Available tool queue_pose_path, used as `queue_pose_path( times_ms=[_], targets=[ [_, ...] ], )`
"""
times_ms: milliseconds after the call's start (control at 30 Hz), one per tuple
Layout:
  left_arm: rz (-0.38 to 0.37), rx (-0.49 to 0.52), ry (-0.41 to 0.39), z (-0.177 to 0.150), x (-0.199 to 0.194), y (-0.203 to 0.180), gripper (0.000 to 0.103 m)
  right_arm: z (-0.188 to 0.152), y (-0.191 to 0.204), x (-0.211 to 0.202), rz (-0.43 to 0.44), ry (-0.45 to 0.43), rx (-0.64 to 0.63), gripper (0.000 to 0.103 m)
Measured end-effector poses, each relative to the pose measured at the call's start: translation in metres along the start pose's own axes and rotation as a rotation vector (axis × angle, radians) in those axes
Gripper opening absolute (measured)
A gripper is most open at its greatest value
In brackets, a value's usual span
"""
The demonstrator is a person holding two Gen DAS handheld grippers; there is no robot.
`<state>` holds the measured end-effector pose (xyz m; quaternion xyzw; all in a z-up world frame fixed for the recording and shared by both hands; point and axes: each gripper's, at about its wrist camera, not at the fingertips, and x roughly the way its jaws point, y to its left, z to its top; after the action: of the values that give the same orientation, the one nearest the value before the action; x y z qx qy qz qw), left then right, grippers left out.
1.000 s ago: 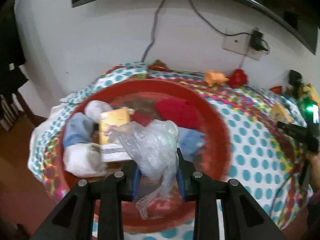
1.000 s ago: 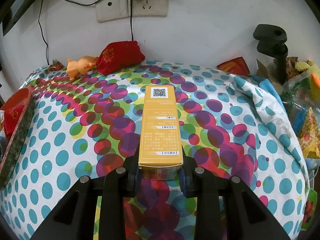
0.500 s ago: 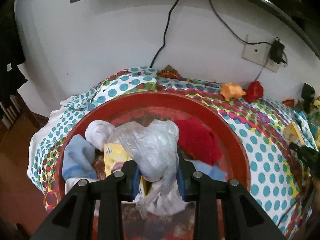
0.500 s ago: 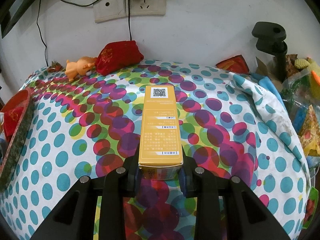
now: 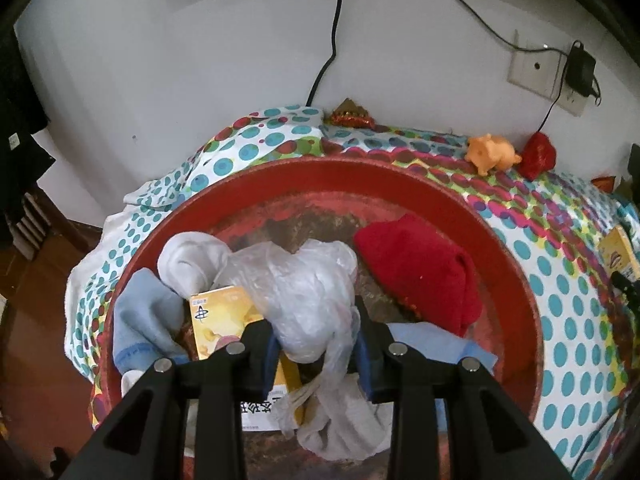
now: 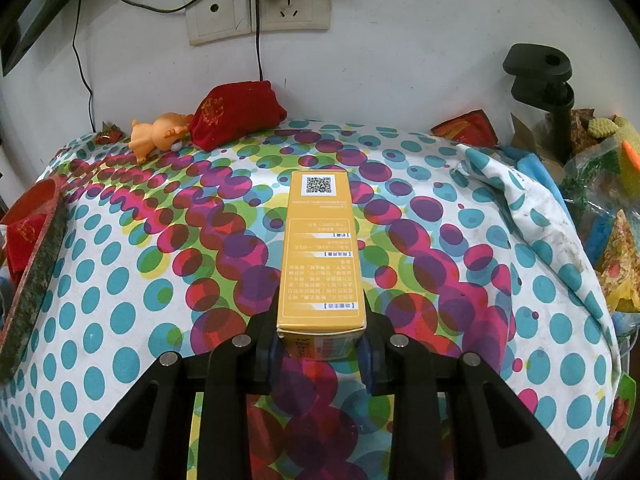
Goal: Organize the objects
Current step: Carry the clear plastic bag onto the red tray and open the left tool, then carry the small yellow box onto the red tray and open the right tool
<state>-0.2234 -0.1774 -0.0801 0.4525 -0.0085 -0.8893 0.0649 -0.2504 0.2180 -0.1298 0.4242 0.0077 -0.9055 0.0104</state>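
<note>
Over the red basin (image 5: pixel 360 168) my left gripper (image 5: pixel 316 344) has a crumpled clear plastic bag (image 5: pixel 304 292) between its pads; the jaws are opening while the pads still touch the bag. Under it in the basin lie a yellow carton (image 5: pixel 224 316), a white sock (image 5: pixel 188 256), a blue cloth (image 5: pixel 144 312) and a red pouch (image 5: pixel 420 272). My right gripper (image 6: pixel 320 348) is shut on a long yellow box (image 6: pixel 322 248), held above the dotted tablecloth (image 6: pixel 120 280). The basin's rim (image 6: pixel 36 256) shows at the left edge of the right wrist view.
An orange toy animal (image 6: pixel 156 136) and a red pouch (image 6: pixel 236 114) lie by the wall under the sockets (image 6: pixel 260 16). A black clamp stand (image 6: pixel 540 88) and a heap of bags and packets (image 6: pixel 600 200) crowd the right side. The floor drops off left of the basin.
My left gripper carried the plastic bag leftward and lower over the basin, so the bag now hangs above the yellow carton. The right gripper and its box have not moved.
</note>
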Motion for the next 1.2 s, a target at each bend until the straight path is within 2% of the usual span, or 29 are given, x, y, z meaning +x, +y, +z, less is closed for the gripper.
queue_pose_path(
  times_ms=[67,133,200,467,700,867,1000,1200],
  targets=[
    [0.005,-0.004,0.006,-0.001,0.0,0.0,0.038,0.0,0.001,0.0,-0.002,0.0,-0.002,0.028],
    [0.011,-0.013,0.007,-0.001,0.0,0.002,0.05,0.0,0.001,0.0,-0.002,0.0,-0.002,0.028],
    [0.035,-0.012,0.011,-0.002,-0.001,0.003,0.057,0.0,-0.001,0.0,-0.005,0.0,-0.004,0.028],
    [0.023,0.001,0.001,-0.007,-0.015,0.007,0.058,0.0,-0.001,0.003,-0.011,0.016,-0.006,0.028],
    [-0.003,0.035,-0.01,-0.028,-0.035,0.001,0.058,-0.001,0.002,0.002,-0.024,0.009,-0.017,0.028],
    [-0.013,0.005,-0.03,-0.045,-0.05,0.004,0.058,-0.001,0.003,-0.001,-0.022,0.0,-0.019,0.028],
    [0.058,0.014,-0.066,-0.056,-0.065,0.005,0.058,-0.001,0.005,-0.001,-0.021,-0.001,-0.022,0.028],
    [0.08,0.038,-0.101,-0.083,-0.081,0.007,0.058,-0.001,0.004,0.002,-0.035,0.015,-0.021,0.028]
  ],
)
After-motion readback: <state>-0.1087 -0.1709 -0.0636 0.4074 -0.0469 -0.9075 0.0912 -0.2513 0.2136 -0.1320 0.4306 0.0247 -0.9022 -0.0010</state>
